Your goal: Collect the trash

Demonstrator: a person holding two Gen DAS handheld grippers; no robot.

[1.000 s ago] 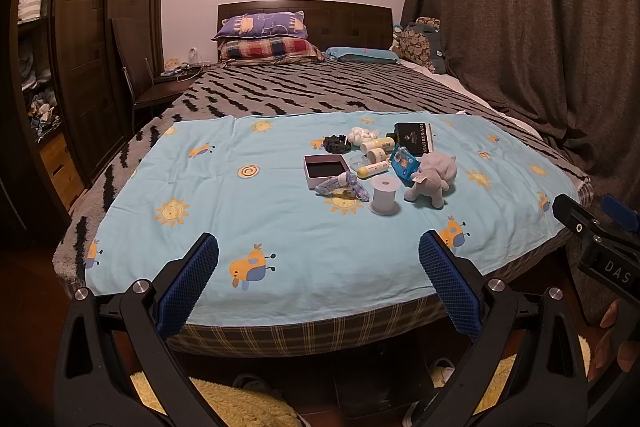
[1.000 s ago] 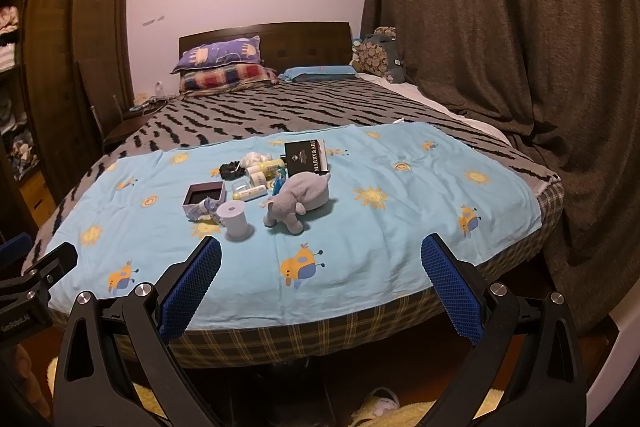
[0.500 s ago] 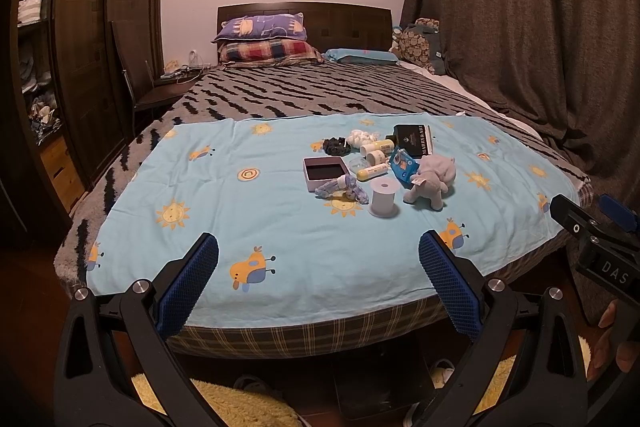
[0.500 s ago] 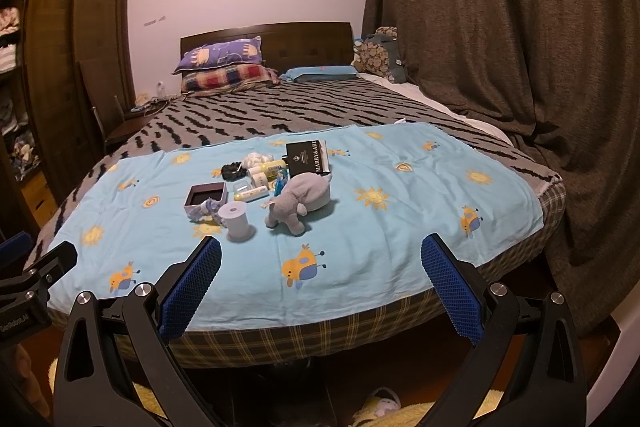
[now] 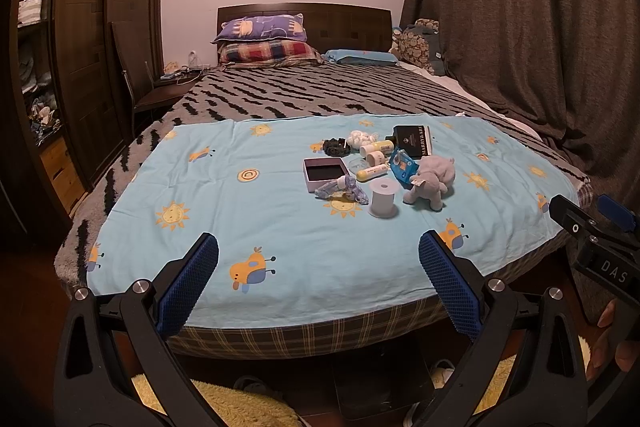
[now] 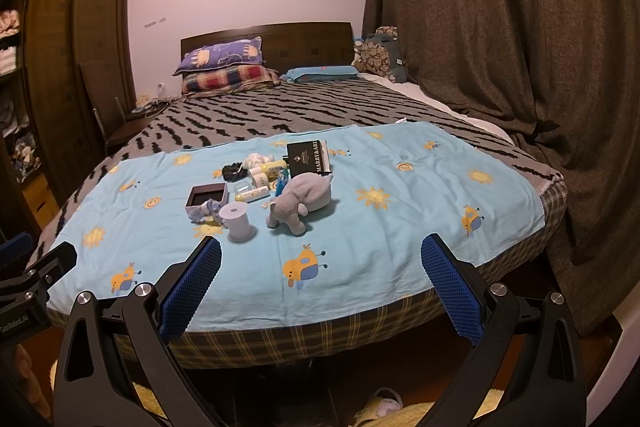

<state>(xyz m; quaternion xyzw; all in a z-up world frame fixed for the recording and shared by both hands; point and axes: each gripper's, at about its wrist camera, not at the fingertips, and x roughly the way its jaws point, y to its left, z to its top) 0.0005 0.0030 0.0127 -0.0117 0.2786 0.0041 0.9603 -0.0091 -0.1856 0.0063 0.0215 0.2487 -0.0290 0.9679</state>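
Observation:
A cluster of small items lies on the light-blue sheet [image 5: 260,227] over the bed's foot. It holds an open square box [image 5: 324,173], a crumpled wrapper [image 5: 344,189], a white spool [image 5: 383,197], a grey plush elephant [image 5: 434,179], a blue packet [image 5: 404,167], small bottles [image 5: 374,171], cotton balls [image 5: 357,137], a black scrunchie [image 5: 335,146] and a black book [image 5: 412,141]. My left gripper [image 5: 318,277] hangs open before the bed's edge, nothing in it. My right gripper [image 6: 320,277] is open too, short of the same cluster [image 6: 260,187].
Pillows [image 5: 262,39] and a dark headboard stand at the far end. A wardrobe [image 5: 80,47] and a chair [image 5: 136,87] line the left side, and brown curtains [image 5: 520,27] hang on the right. A yellow fluffy rug [image 5: 240,403] and slippers lie on the floor below.
Both views have crept slightly forward toward the bed. Both grippers stay open, and the items on the sheet have not moved.

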